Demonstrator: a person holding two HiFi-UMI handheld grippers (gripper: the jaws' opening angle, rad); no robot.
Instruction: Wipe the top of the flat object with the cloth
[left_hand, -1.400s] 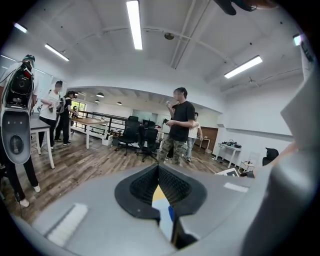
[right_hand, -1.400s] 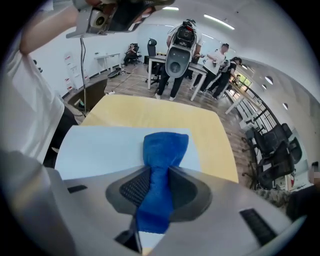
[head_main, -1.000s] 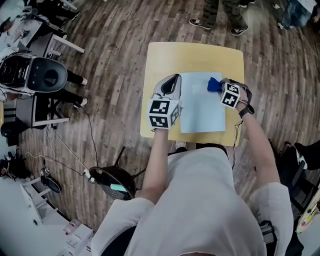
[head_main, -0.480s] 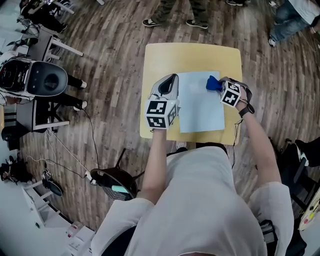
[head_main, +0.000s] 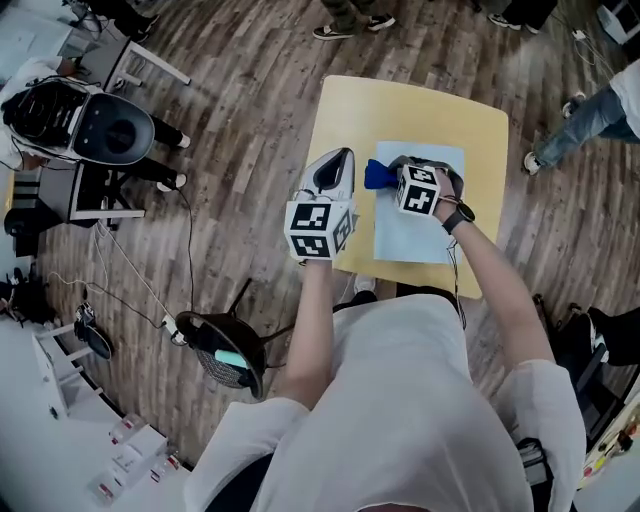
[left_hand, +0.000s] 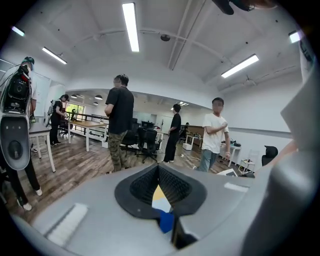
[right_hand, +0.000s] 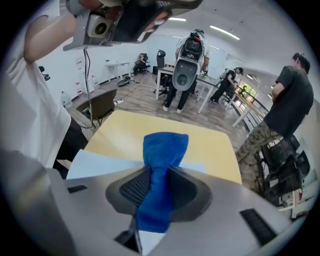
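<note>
A pale blue flat sheet (head_main: 418, 232) lies on the small yellow table (head_main: 400, 110). My right gripper (head_main: 391, 174) is shut on a bunched blue cloth (head_main: 376, 175), which sits at the sheet's left edge. In the right gripper view the cloth (right_hand: 163, 150) sticks out from between the jaws over the sheet (right_hand: 97, 162) and the table (right_hand: 150, 127). My left gripper (head_main: 342, 155) hovers over the table's left edge, just left of the cloth, shut with nothing in it. Through the slit of the left gripper (left_hand: 159, 169) a bit of table, sheet and cloth shows.
Wooden floor surrounds the table. A grey and black machine (head_main: 105, 128) stands at the far left, with cables and a black round stand (head_main: 225, 360) nearer me. People's feet (head_main: 350, 25) and a leg in jeans (head_main: 590, 120) are beyond the table.
My right gripper has carried the cloth leftward across the sheet, from its upper right part to its left edge. The left gripper stays by the table's left side.
</note>
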